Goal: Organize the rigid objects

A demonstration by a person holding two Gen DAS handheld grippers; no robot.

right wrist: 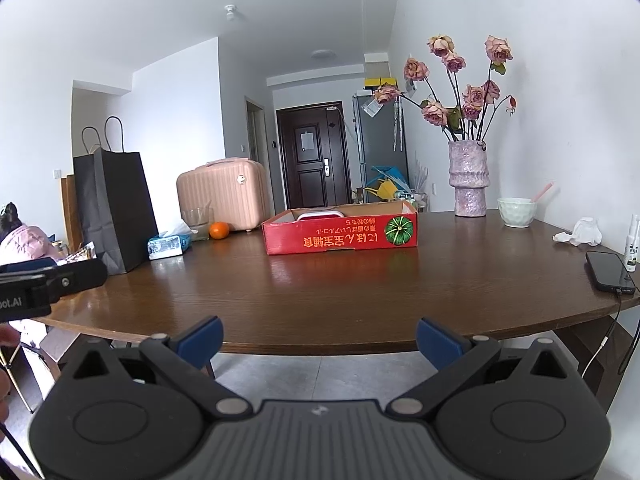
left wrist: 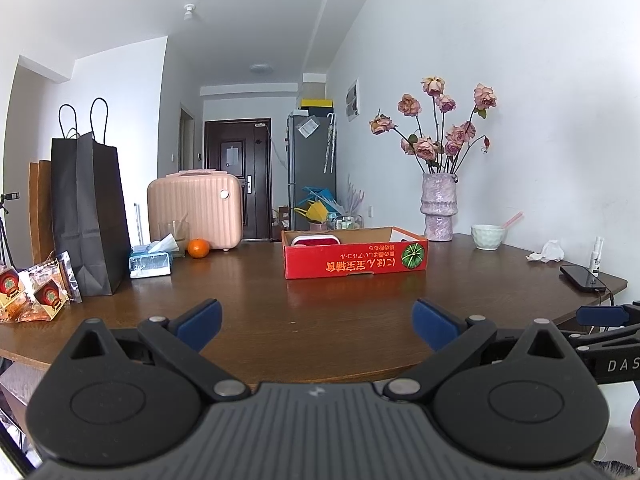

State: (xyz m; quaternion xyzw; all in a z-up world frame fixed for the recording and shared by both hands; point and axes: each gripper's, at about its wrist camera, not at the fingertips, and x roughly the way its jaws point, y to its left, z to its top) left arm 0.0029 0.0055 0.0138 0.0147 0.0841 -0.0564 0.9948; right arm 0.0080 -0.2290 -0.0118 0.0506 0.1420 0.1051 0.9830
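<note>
The left claw was spread wide with nothing between its blue pads, held low over the near edge of the brown wooden desk. The right claw was likewise spread and empty, just short of the desk's front edge. Toward the back of the desk sat a shallow red cardboard box, open on top, printed with upside-down yellow lettering and a green pumpkin picture. Inside it, at the left end, lay a white-rimmed red item, only partly visible. An orange rested left of the box, well apart from it.
</note>
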